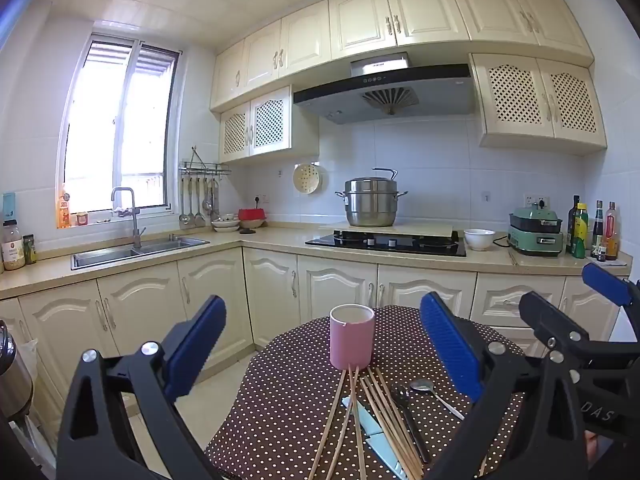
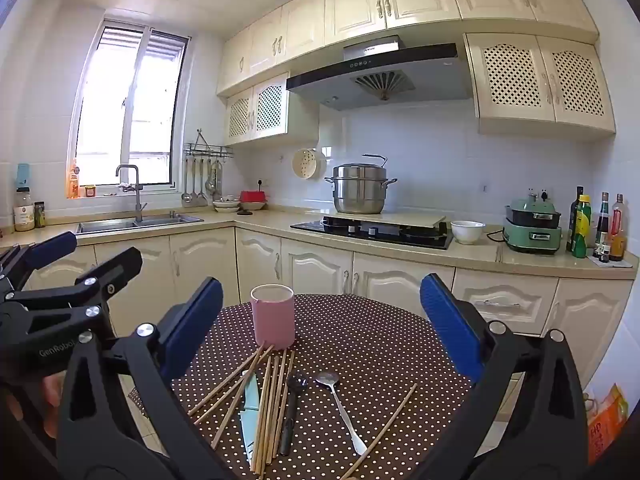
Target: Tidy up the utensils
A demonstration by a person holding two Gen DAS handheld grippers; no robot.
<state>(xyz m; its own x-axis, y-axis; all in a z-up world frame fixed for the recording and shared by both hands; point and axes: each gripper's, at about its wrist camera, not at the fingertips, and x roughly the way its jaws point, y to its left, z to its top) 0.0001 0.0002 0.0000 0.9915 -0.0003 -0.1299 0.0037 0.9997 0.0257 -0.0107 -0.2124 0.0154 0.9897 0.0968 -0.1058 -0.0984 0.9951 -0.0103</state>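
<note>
A pink cup (image 1: 352,338) (image 2: 273,316) stands upright and empty on the round brown dotted table (image 1: 280,400) (image 2: 368,344). In front of it lie several wooden chopsticks (image 1: 380,412) (image 2: 272,400), a pale blue knife (image 1: 370,426) (image 2: 250,400), a black spoon (image 1: 408,416) (image 2: 292,408) and a metal spoon (image 1: 434,394) (image 2: 340,404). One chopstick (image 2: 384,428) lies apart at the right. My left gripper (image 1: 324,336) is open and empty above the table. My right gripper (image 2: 320,312) is open and empty too; it shows at the right of the left wrist view (image 1: 560,320).
Cream kitchen cabinets (image 2: 320,264) run behind the table, with a sink (image 2: 136,222), a hob with a steel pot (image 2: 360,194), a white bowl (image 2: 467,231) and bottles (image 2: 596,228) on the counter. An orange bag (image 2: 606,420) sits on the floor at right.
</note>
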